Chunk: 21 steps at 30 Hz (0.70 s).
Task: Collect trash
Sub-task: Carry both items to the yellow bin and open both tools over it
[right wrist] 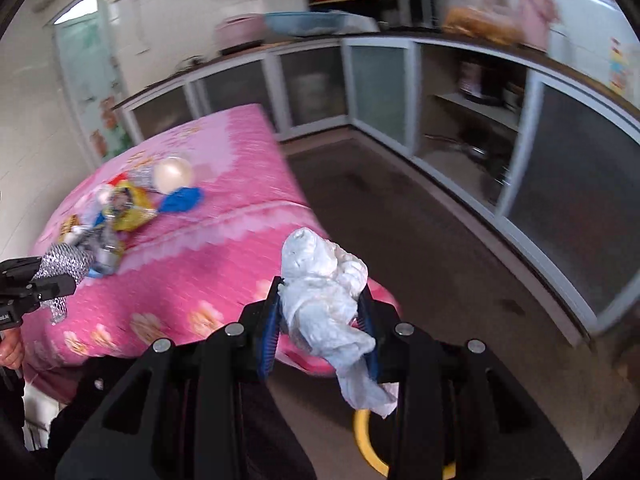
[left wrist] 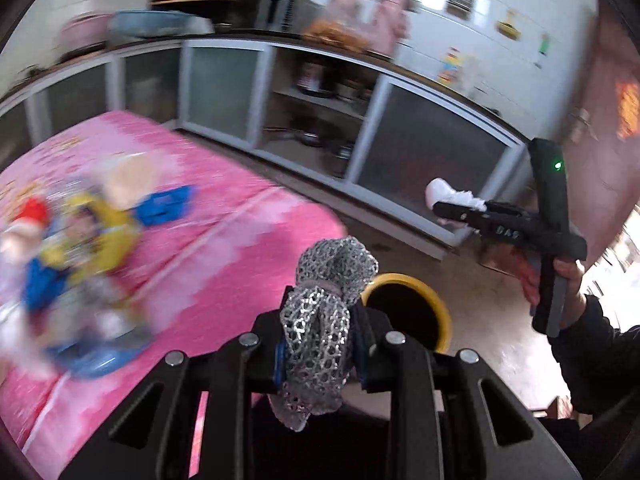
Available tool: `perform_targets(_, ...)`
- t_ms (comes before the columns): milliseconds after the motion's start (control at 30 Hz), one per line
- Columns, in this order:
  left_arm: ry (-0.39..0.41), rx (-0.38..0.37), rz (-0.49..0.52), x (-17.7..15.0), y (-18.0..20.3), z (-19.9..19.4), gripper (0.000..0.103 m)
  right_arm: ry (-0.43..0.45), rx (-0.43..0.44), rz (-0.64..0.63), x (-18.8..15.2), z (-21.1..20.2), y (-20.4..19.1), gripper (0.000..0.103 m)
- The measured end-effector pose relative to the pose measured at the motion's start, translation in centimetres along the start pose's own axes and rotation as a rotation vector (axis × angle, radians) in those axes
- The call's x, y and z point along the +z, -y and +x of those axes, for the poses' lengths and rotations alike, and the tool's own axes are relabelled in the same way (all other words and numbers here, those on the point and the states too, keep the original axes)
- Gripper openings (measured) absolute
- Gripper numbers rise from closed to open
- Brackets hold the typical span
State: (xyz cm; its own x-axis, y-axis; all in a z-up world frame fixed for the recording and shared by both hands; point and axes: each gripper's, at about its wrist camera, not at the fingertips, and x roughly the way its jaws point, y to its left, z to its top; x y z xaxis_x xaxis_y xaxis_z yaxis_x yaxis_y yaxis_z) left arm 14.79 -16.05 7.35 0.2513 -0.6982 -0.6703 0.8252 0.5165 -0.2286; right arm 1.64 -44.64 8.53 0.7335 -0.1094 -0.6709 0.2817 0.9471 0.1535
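The left gripper (left wrist: 320, 344) is clamping silver mesh (left wrist: 320, 320) in its jaws at lower centre, just above the yellow-rimmed bin (left wrist: 432, 300). The right gripper (right wrist: 322, 320) is gripping a white tissue wad (right wrist: 324, 296). More trash (right wrist: 132, 200) is lying on the pink surface (right wrist: 208, 264), left.

Silver mesh wrapper (left wrist: 320, 320) pinched upright just beside the yellow-rimmed bin (left wrist: 416, 308), crumpled white tissue (right wrist: 328, 304) clamped above the bin's rim, remaining colourful litter pile (right wrist: 120, 208) heaped on the pink tabletop (right wrist: 208, 248).
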Motion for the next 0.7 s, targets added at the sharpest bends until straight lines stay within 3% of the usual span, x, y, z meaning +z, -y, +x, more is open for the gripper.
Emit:
perform_targets(233, -0.066, -0.173, 0.136, 2.3, 7.3, 8.3, 0.024, -0.050, -0.115, 0.145, -4.6, -0.6, 7.7, 0.033)
perform_targets(533, -0.253, -0.266, 0.250, 0.5, 13.7, 20.9, 0.025, -0.168, -0.179, 0.238, -9.7, 1.9, 12.2, 0.033)
perform_targets(700, -0.336, -0.266, 0.264, -0.5, 15.1, 25.5, 0.026, -0.236, -0.181, 0.302, -11.9, 3.7, 14.6, 0.034)
